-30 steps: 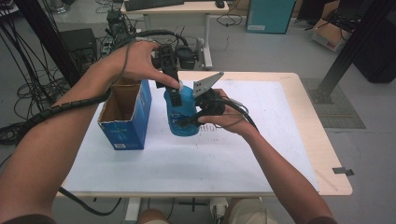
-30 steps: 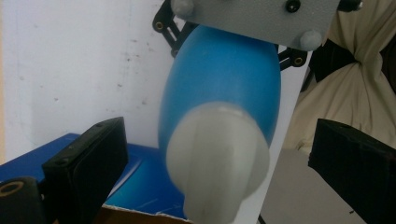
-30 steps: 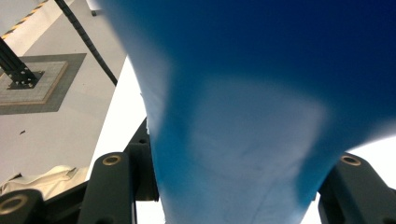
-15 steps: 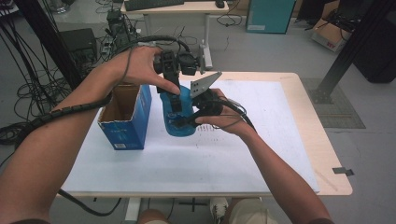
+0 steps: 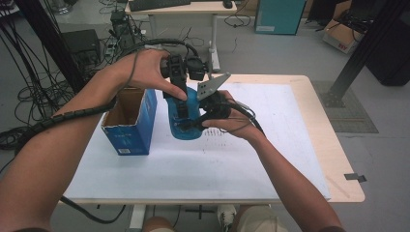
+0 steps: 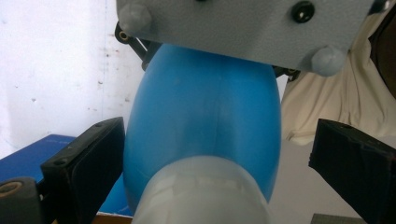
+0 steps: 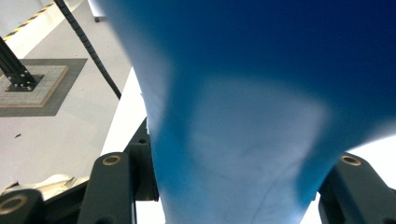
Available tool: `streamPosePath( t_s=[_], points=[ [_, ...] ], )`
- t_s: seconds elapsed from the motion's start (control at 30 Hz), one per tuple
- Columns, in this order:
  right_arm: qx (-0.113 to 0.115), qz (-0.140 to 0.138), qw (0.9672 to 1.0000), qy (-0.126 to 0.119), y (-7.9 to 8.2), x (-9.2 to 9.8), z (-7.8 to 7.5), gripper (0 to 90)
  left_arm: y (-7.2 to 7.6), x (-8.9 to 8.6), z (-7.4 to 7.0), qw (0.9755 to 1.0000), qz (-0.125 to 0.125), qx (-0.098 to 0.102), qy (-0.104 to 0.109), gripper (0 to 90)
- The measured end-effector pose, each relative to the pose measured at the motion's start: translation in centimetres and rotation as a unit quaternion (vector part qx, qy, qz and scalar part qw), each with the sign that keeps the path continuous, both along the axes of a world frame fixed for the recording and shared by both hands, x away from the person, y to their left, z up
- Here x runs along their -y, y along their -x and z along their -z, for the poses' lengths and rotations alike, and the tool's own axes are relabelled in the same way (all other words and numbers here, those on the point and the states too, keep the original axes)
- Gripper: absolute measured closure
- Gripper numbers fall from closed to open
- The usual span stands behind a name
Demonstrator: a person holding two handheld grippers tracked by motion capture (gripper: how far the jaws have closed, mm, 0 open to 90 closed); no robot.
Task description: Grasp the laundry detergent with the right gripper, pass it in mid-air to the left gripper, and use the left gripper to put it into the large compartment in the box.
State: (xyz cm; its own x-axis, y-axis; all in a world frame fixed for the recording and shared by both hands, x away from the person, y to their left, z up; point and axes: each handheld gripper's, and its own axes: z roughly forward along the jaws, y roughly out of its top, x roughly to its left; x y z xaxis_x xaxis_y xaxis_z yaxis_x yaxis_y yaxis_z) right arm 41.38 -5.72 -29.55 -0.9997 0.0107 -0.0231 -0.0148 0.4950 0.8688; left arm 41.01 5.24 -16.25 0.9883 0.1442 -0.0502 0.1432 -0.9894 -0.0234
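A blue plastic bottle [image 5: 183, 130] is held above the white sheet, tilted, with its pale cap end [image 6: 201, 196] toward my left gripper. My right gripper [image 5: 196, 121] comes in from the right and is shut on the bottle's body [image 7: 261, 116], one black jaw on each side. Its grey plate [image 6: 243, 28] sticks up above the bottle. My left gripper [image 5: 183, 112] reaches down from above over the cap end. In the left gripper view the bottle [image 6: 205, 126] sits between the jaws. One pad lies against its side and the other stands clear, so this gripper [image 6: 217, 140] is open.
An open blue cardboard box [image 5: 128, 121] stands on the sheet just left of the bottle. The white sheet [image 5: 251, 159] covers most of the wooden table [image 5: 338, 159]. Cables [image 5: 29, 135] hang at the left; a desk [image 5: 183, 7] stands behind.
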Motion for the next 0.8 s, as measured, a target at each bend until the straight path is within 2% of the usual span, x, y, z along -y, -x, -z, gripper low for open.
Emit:
streamPosePath(
  t_s=[0.07,0.17,0.2,0.27,0.4,0.63,0.67,0.8],
  points=[
    [0.003,-0.001,1.0000,0.000,0.00,-0.01,-0.03,42.7,0.04,0.05,0.14,1.0000,0.004,0.006,0.000,4.6],
    [-0.003,0.000,1.0000,-0.001,0.06,-0.03,0.01,42.7,0.05,0.13,0.11,1.0000,0.003,0.002,-0.002,4.8],
    [0.001,-0.001,1.0000,-0.002,0.05,-0.02,-0.02,42.7,0.08,0.14,0.11,1.0000,0.001,0.008,-0.002,4.8],
    [-0.001,-0.001,1.0000,-0.001,0.09,-0.02,-0.01,42.7,-0.01,0.17,0.07,1.0000,0.006,0.000,-0.006,5.0],
    [-0.001,-0.001,1.0000,0.001,0.15,-0.02,-0.03,42.7,0.05,0.18,0.02,0.9999,0.005,0.004,-0.012,5.3],
    [0.003,-0.002,1.0000,0.000,0.13,-0.09,0.02,42.7,0.13,0.14,0.03,1.0000,0.003,0.002,-0.008,5.5],
    [0.002,-0.003,1.0000,-0.001,0.13,-0.11,0.05,42.8,0.18,0.12,0.07,1.0000,0.003,0.006,-0.007,5.4],
    [-0.001,-0.001,1.0000,0.002,0.13,-0.11,0.08,42.8,0.26,-0.03,-0.03,1.0000,0.000,0.001,-0.003,5.5]
  ],
)
